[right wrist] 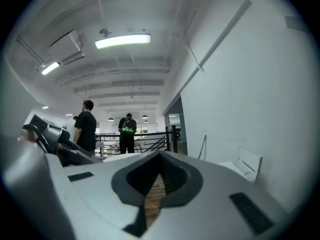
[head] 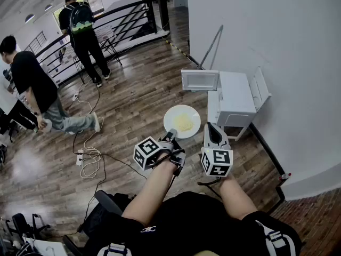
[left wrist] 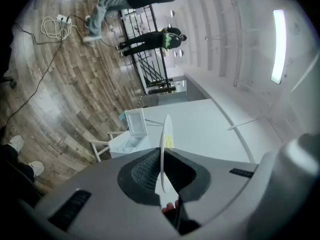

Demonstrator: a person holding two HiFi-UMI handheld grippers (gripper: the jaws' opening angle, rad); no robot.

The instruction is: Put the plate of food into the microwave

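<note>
One plate (head: 187, 110) edge sits clamped in left gripper (head: 171, 138).

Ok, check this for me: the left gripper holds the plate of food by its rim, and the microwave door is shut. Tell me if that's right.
One thing is wrong: the door of the microwave is not shut. It stands swung open, as the head view shows. The rest holds: the left gripper holds the plate of food by its rim.

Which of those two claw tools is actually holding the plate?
The left gripper: its jaws pinch the near rim of the plate. The right gripper beside it holds nothing.
</note>
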